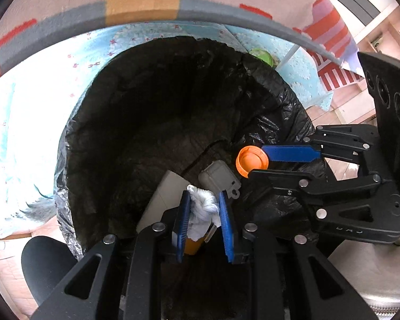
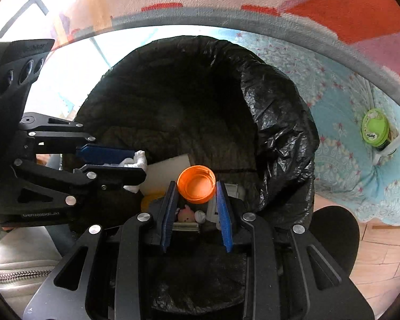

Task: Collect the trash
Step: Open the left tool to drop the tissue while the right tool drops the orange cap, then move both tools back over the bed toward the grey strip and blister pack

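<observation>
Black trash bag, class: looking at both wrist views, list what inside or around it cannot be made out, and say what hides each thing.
1. Black trash bag: its bottom is lost in shadow in both views.
2. White board: the left gripper and its crumpled tissue cover its lower end.
3. Small pink figure: sits behind the right gripper holding the orange cap; too small to identify.
4. Green lid: the bag rim covers it in the left view.

A light blue cloth (image 2: 341,122) with small pink stars spreads behind and beside everything, under a grey rim (image 2: 253,20). A green round lid (image 2: 374,128) sits on the cloth beside a white rod (image 2: 397,138). Lower right shows a wooden floor (image 2: 381,256).
</observation>
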Demonstrator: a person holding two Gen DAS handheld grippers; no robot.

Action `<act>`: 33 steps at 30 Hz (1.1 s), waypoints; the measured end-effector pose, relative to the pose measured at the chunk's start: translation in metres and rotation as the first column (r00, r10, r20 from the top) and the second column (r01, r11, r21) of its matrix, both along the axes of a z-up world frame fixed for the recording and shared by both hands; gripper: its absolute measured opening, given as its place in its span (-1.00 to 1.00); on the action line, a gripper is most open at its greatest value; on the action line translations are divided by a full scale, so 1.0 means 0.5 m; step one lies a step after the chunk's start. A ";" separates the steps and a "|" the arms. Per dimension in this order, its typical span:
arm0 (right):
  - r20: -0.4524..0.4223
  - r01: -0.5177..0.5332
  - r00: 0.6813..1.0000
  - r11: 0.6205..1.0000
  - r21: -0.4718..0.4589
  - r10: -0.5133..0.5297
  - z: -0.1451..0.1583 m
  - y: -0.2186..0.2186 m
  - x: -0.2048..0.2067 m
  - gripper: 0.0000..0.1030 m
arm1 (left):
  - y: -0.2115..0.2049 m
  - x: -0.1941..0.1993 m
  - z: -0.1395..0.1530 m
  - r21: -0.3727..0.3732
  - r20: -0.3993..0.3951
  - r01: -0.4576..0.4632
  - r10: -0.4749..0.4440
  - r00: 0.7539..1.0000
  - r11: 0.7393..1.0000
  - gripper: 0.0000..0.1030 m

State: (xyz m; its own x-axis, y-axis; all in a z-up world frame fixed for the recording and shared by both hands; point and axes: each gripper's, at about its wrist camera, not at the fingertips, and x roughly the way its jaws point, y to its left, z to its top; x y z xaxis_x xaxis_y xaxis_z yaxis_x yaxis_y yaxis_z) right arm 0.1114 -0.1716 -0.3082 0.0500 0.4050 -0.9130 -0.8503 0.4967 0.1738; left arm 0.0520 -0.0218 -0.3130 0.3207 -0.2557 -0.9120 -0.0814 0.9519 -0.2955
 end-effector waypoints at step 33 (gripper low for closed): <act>0.076 0.052 0.995 0.984 0.168 -0.065 0.134 -0.038 0.040 -0.13 | 0.010 -0.017 0.184 0.041 0.201 0.008 -0.017 0.979 0.999 -0.13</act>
